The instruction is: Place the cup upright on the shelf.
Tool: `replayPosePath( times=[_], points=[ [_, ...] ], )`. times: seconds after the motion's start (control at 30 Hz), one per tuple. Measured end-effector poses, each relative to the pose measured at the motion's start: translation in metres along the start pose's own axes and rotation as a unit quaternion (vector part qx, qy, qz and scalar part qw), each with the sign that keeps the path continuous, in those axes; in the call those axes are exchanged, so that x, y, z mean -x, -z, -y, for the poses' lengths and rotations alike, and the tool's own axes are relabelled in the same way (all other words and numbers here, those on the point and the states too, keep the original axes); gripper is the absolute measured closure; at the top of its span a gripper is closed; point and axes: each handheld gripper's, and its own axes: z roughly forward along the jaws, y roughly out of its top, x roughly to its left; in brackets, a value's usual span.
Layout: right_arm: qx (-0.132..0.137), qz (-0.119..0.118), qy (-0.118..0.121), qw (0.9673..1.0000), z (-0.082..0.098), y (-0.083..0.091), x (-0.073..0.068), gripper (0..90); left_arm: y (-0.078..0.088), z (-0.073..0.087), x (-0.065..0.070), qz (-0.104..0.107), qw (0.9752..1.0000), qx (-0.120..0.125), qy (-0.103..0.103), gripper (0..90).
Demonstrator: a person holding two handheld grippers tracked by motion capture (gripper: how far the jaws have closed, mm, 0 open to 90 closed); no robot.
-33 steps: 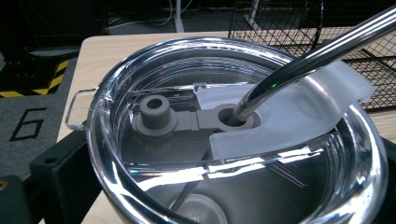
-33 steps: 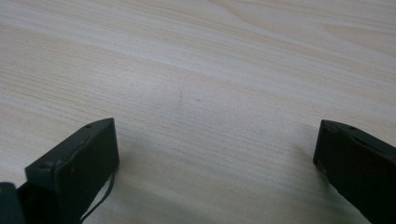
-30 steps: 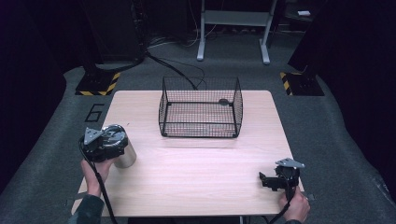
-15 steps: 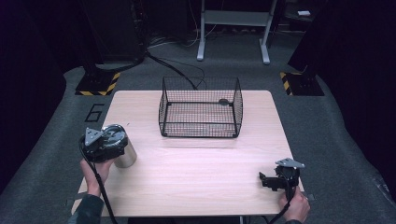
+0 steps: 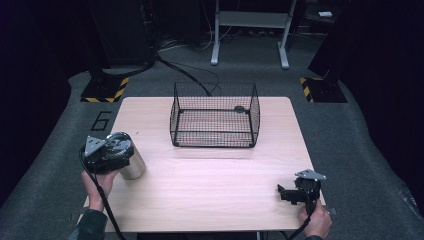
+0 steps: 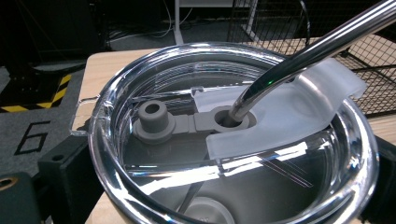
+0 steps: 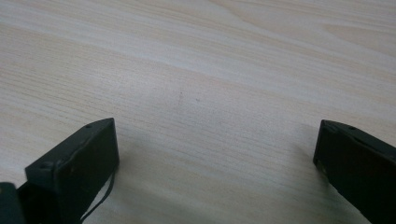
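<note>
While the left claw [image 5: 107,152] clamps the steel tumbler [image 5: 131,165], the right claw [image 5: 287,194] gapes wide above the table [image 5: 215,175].

My left gripper [image 5: 111,152] has matt black plastic jaws set on either side of a shiny brushed-metal cup [image 5: 131,166]. The cup's lid [image 6: 233,140] is clear glossy plastic with a frosted sliding tab, a dull grey rubbery plug, and a polished metal straw [image 6: 308,51] through it. Beyond the cup, the basket [image 5: 215,116] is thin black-coated wire mesh. The table [image 7: 196,70] under my right gripper [image 7: 215,154] is pale, smooth, matt wood-grain.
</note>
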Motion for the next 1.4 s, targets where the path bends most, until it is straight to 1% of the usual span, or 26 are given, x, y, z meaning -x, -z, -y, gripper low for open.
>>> replayPosePath(
  times=[0.1, 0.27, 0.3, 0.4, 0.43, 0.6, 0.63, 0.67, 0.7, 0.73, 0.77, 0.87, 0.9, 1.07, 1.1, 1.17, 1.23, 1.33, 1.37, 1.4],
  points=[
    [0.000, 0.000, 0.000, 1.0000, 0.000, 0.000, 0.000, 0.0, 0.001, -0.003, 0.002, 0.001, 1.0000, 0.006, 0.002, 4.0],
    [0.000, 0.000, 0.000, 1.0000, 0.000, 0.000, 0.000, 0.0, 0.002, -0.009, 0.007, 0.010, 0.9999, 0.006, -0.006, 3.9],
    [0.000, 0.000, 0.000, 1.0000, 0.000, 0.000, 0.000, 0.0, 0.003, -0.011, 0.009, 0.014, 0.9998, 0.005, -0.013, 4.0],
    [0.000, 0.000, 0.000, 1.0000, 0.000, 0.000, 0.000, 0.0, 0.003, -0.013, 0.011, 0.015, 0.9998, 0.008, -0.012, 3.9],
    [0.000, 0.000, 0.000, 1.0000, 0.000, 0.000, 0.000, 0.0, 0.004, -0.015, 0.013, 0.020, 0.9997, 0.007, -0.015, 4.0],
    [0.000, 0.000, 0.000, 1.0000, 0.000, 0.000, 0.000, 0.0, 0.004, -0.019, 0.017, 0.026, 0.9994, 0.011, -0.019, 3.9],
    [0.000, 0.000, 0.000, 1.0000, 0.000, 0.000, 0.000, 0.0, 0.005, -0.020, 0.018, 0.029, 0.9993, 0.007, -0.024, 3.9],
    [0.000, 0.000, 0.000, 1.0000, 0.000, 0.000, 0.000, 0.0, 0.004, -0.021, 0.019, 0.029, 0.9993, 0.011, -0.022, 3.9],
    [0.000, 0.000, 0.000, 1.0000, 0.000, 0.000, 0.000, 0.0, 0.004, -0.024, 0.021, 0.033, 0.9990, 0.007, -0.030, 4.0],
    [0.000, 0.000, 0.000, 1.0000, 0.000, 0.000, 0.000, 0.0, 0.004, -0.024, 0.021, 0.033, 0.9990, 0.007, -0.030, 4.0],
    [0.000, 0.000, 0.000, 1.0000, 0.000, 0.000, 0.000, 0.0, 0.003, -0.025, 0.024, 0.035, 0.9989, 0.012, -0.029, 3.9],
    [0.000, 0.000, 0.000, 1.0000, 0.000, 0.000, 0.000, 0.0, 0.003, -0.027, 0.026, 0.038, 0.9988, 0.011, -0.030, 3.9],
    [0.001, 0.000, 0.001, 1.0000, 0.000, 0.000, 0.000, 0.0, 0.003, -0.029, 0.028, 0.042, 0.9985, 0.008, -0.036, 3.9],
    [0.000, 0.000, 0.001, 1.0000, 0.000, 0.000, 0.000, 0.0, 0.001, -0.032, 0.032, 0.046, 0.9983, 0.013, -0.033, 3.9],
    [0.000, 0.000, 0.000, 1.0000, 0.000, 0.000, 0.000, 0.0, 0.001, -0.033, 0.033, 0.048, 0.9981, 0.011, -0.037, 3.9],
    [0.001, 0.001, 0.001, 1.0000, 0.000, 0.000, 0.000, 0.0, 0.000, -0.035, 0.036, 0.051, 0.9979, 0.014, -0.038, 3.9],
    [0.000, 0.000, 0.000, 1.0000, 0.000, 0.000, 0.000, 0.0, 0.000, -0.036, 0.037, 0.054, 0.9977, 0.012, -0.038, 3.9],
    [0.000, 0.000, 0.001, 1.0000, 0.000, 0.000, 0.000, 0.0, -0.001, -0.038, 0.039, 0.056, 0.9975, 0.014, -0.040, 3.9],
    [0.001, 0.001, 0.000, 1.0000, 0.000, 0.000, 0.000, 0.0, -0.001, -0.039, 0.040, 0.059, 0.9972, 0.011, -0.045, 3.9],
    [0.001, 0.001, 0.000, 1.0000, 0.000, 0.000, 0.000, 0.0, -0.001, -0.039, 0.040, 0.059, 0.9972, 0.011, -0.045, 3.9]
  ],
)
